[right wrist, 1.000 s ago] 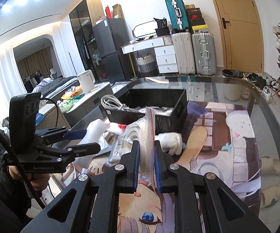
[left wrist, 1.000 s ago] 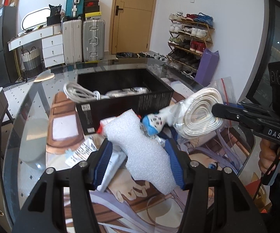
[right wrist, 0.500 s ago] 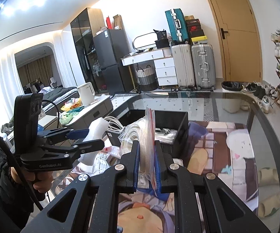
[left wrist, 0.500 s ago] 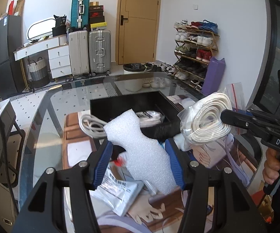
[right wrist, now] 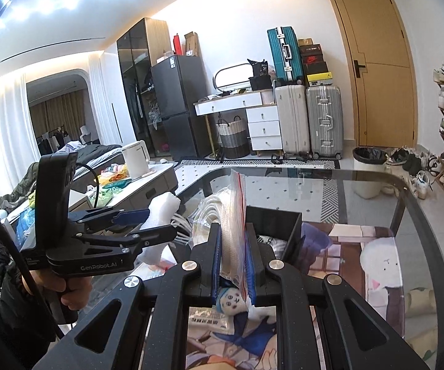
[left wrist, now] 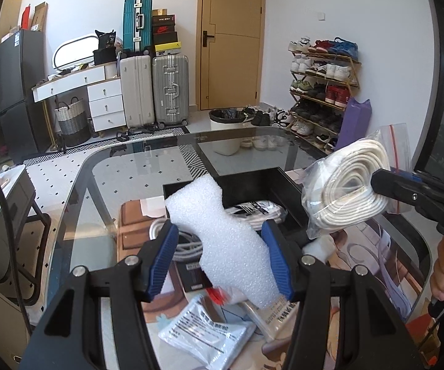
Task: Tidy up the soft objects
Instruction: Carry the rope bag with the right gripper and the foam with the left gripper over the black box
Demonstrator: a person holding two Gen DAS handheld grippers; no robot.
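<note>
— What am I gripping on the left?
— White foam (left wrist: 222, 240), coarse and matt, between ribbed blue pads (left wrist: 162, 259).
— And my right?
— A clear glossy plastic bag (right wrist: 237, 215) with a red seal strip, white cord inside.
— The box (left wrist: 252, 185)?
— Matt black. I see it on a glossy glass table (left wrist: 148, 166); a crinkly shiny packet (left wrist: 203, 330) lies nearer.

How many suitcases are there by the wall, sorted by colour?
Teal suitcase: 1, standing on top of the others
White suitcase: 1
Silver suitcase: 1
Total: 3
</note>
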